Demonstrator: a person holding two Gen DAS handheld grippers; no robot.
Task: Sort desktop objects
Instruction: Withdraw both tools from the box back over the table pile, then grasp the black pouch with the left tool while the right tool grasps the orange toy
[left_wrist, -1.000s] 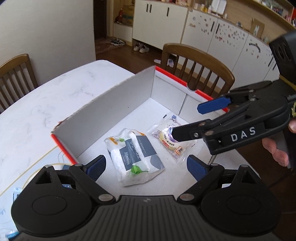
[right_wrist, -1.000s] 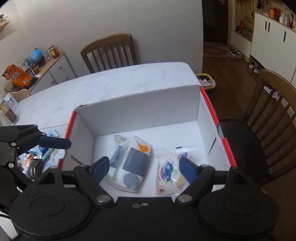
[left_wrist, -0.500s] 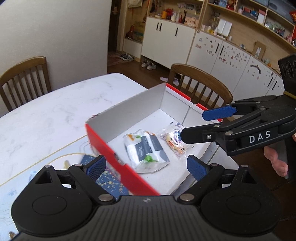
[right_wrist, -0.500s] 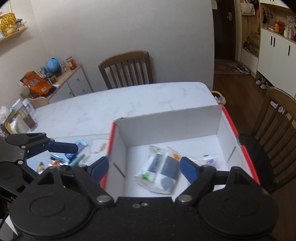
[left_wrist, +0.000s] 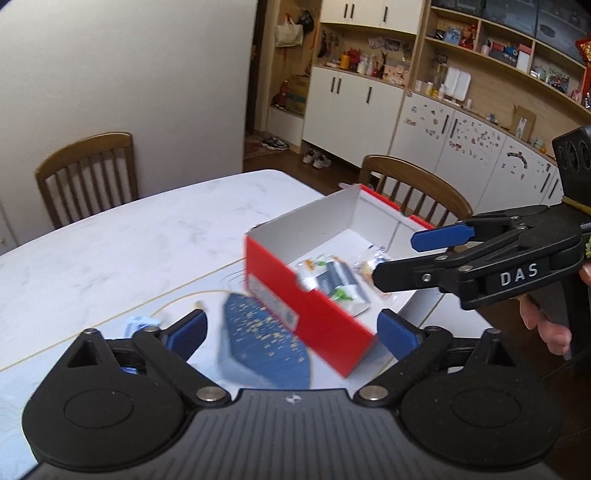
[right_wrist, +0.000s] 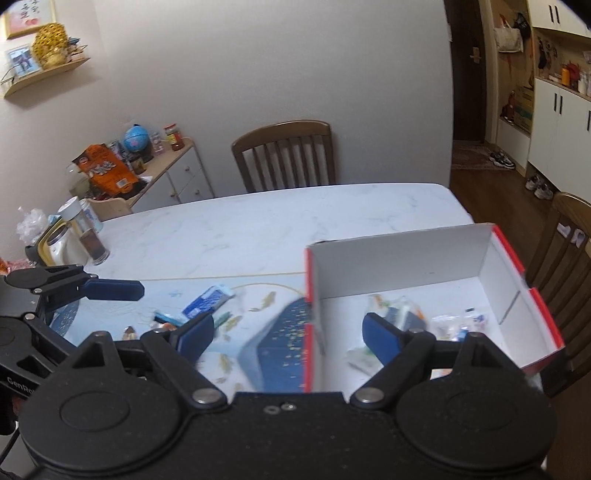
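From my left wrist camera the left gripper (left_wrist: 290, 328) stands wide apart, empty, before the red cardboard box (left_wrist: 306, 314) holding a soft crinkly pack (left_wrist: 332, 277); from my right, the right gripper (right_wrist: 286, 332) is opening, empty, above the smooth marbled table (right_wrist: 258, 229)

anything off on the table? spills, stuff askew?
No spill or damage shows. The red box sits at the table's corner beside a chair, with two packets inside. Small items still lie scattered on the mat outside it. Both views are blurred.
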